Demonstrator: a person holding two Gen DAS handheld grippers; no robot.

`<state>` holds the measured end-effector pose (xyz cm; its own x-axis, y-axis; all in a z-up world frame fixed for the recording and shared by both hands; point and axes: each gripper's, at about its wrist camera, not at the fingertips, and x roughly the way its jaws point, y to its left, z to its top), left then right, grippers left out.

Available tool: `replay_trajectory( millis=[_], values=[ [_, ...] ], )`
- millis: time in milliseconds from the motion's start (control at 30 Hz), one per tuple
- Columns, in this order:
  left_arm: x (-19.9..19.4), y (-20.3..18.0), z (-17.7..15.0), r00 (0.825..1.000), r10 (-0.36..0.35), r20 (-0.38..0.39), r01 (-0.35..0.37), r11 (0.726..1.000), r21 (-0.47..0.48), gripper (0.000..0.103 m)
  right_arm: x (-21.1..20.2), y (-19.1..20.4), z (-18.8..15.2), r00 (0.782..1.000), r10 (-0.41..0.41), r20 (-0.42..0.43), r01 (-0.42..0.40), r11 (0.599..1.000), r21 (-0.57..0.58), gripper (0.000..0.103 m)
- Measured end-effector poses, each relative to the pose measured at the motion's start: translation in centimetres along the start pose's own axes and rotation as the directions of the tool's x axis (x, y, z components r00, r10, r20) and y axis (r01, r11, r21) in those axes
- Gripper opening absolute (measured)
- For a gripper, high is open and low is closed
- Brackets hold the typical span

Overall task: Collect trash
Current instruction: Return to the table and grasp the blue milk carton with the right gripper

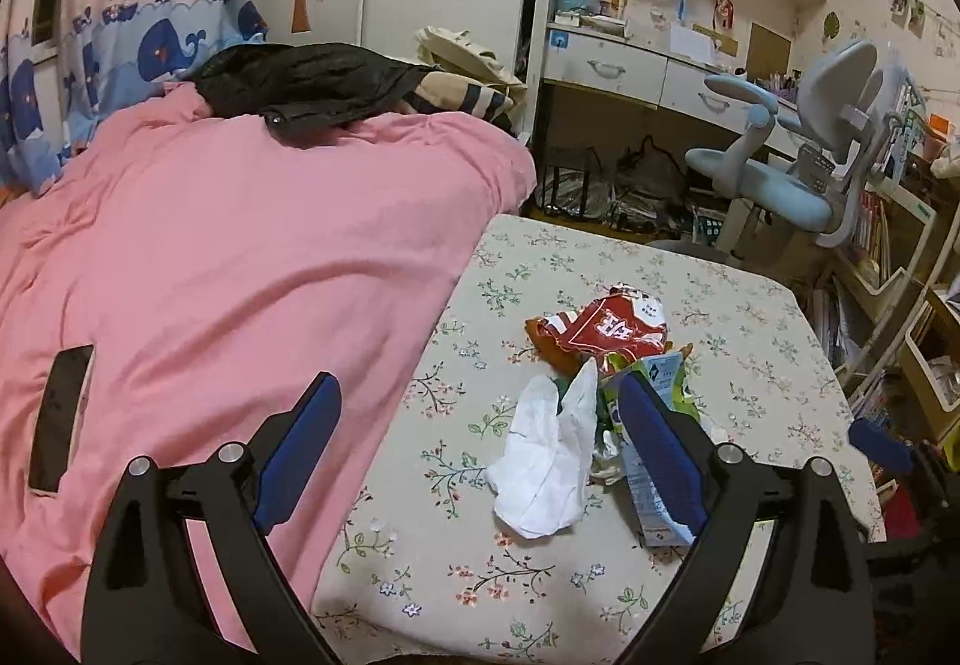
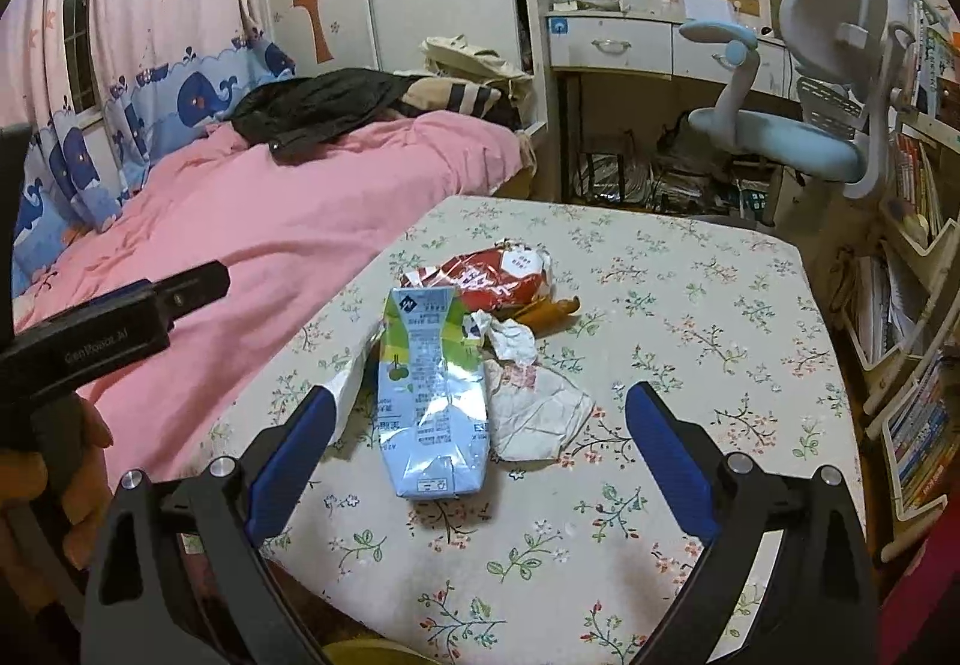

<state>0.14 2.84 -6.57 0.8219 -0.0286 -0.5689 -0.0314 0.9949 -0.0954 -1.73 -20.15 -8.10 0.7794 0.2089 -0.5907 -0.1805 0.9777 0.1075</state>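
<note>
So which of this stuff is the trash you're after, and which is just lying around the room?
Trash to collect, all on the floral table:
flattened drink carton
red snack wrapper
crumpled paper
white tissue

Just lying about:
phone on the pink blanket
black jacket
desk chair

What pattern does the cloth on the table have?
The tablecloth is pale cream with small scattered flowers and green leafy sprigs, clearest in the right wrist view.
</note>
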Motion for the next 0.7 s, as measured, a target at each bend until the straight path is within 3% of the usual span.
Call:
replay_trajectory(
  millis=[367, 700],
  values=[
    [0.5, 0.3, 0.4, 0.999, 0.038, -0.003, -0.038, 0.999, -0.011, 0.090, 4.9, 1.5, 0.1, 0.993, 0.012, -0.114, -0.017, 0.999, -0.041, 0.093],
    [2.0, 2.6, 0.4, 0.995, 0.062, -0.076, -0.070, 0.992, -0.101, 0.091, 7.1, 1.7, -0.2, 0.984, 0.025, -0.175, -0.031, 0.999, -0.035, 0.090]
  ],
)
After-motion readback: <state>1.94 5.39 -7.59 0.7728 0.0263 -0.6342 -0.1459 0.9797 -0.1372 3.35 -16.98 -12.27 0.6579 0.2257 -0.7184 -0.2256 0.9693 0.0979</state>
